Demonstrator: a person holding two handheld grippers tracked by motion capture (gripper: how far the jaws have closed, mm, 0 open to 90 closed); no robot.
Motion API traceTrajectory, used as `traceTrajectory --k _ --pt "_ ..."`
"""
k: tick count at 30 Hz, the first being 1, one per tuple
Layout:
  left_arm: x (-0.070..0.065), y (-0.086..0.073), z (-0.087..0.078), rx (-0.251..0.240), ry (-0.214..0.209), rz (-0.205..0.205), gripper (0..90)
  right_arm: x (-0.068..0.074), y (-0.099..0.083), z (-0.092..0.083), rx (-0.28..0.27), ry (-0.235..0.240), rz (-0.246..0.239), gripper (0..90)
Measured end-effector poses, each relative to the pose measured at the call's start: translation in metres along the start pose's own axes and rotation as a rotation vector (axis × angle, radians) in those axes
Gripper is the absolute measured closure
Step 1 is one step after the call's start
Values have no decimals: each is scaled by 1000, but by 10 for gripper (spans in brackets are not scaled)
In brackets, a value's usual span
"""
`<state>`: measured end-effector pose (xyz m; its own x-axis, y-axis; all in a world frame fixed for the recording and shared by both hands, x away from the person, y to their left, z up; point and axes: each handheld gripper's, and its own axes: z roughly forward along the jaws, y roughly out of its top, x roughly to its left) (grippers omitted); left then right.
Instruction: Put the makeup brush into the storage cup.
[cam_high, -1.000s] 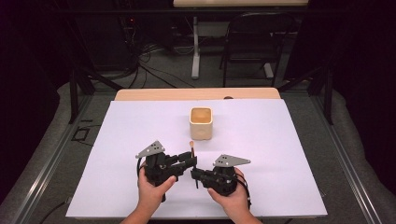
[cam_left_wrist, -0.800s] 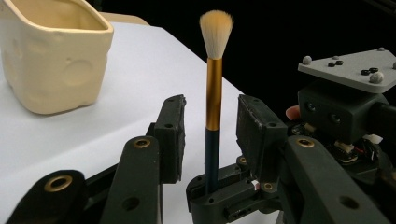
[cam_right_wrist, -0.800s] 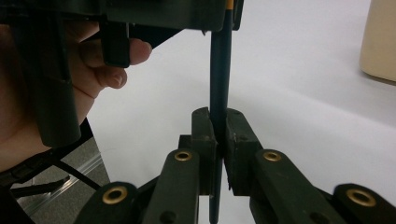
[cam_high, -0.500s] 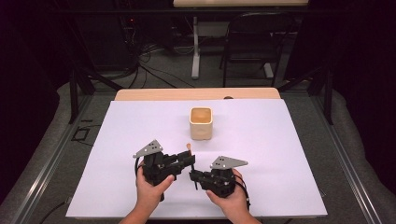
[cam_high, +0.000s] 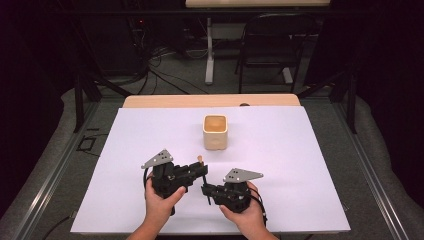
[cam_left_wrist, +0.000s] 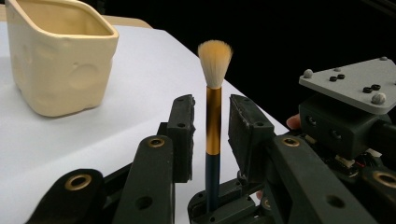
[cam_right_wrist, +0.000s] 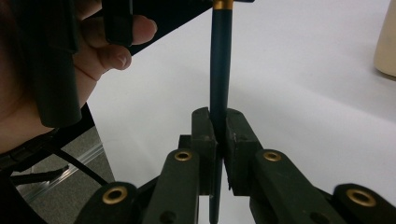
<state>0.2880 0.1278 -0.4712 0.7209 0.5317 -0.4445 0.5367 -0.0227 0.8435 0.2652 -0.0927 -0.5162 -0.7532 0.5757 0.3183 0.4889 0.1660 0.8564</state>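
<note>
A makeup brush (cam_left_wrist: 214, 116) with a dark handle, gold ferrule and pale bristles stands upright between the two hands. My right gripper (cam_right_wrist: 218, 126) is shut on its handle low down. My left gripper (cam_left_wrist: 212, 123) has its jaws either side of the ferrule, with a small gap on each side. These jaws have just been closing on the brush between them. In the high view the left gripper (cam_high: 199, 171) and right gripper (cam_high: 206, 190) meet near the front of the table, and the brush tip (cam_high: 199, 160) pokes up between them. A cream square cup (cam_high: 215, 131) stands behind them.
A white sheet (cam_high: 300, 165) covers the table, with its wooden edge (cam_high: 210, 100) at the back. The cup (cam_left_wrist: 60, 56) is at the upper left of the left gripper view. The right gripper's grey plate (cam_left_wrist: 355, 81) sits at the right. A chair (cam_high: 275, 45) stands beyond.
The left jaws have drawn closer about the brush. Both hands have stayed where they were, and the right gripper keeps its hold on the handle.
</note>
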Motion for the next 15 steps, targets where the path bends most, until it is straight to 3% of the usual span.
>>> traceTrajectory --k 15 --pt "-2 0 0 4 4 6 785 1 -1 0 26 3 -10 837"
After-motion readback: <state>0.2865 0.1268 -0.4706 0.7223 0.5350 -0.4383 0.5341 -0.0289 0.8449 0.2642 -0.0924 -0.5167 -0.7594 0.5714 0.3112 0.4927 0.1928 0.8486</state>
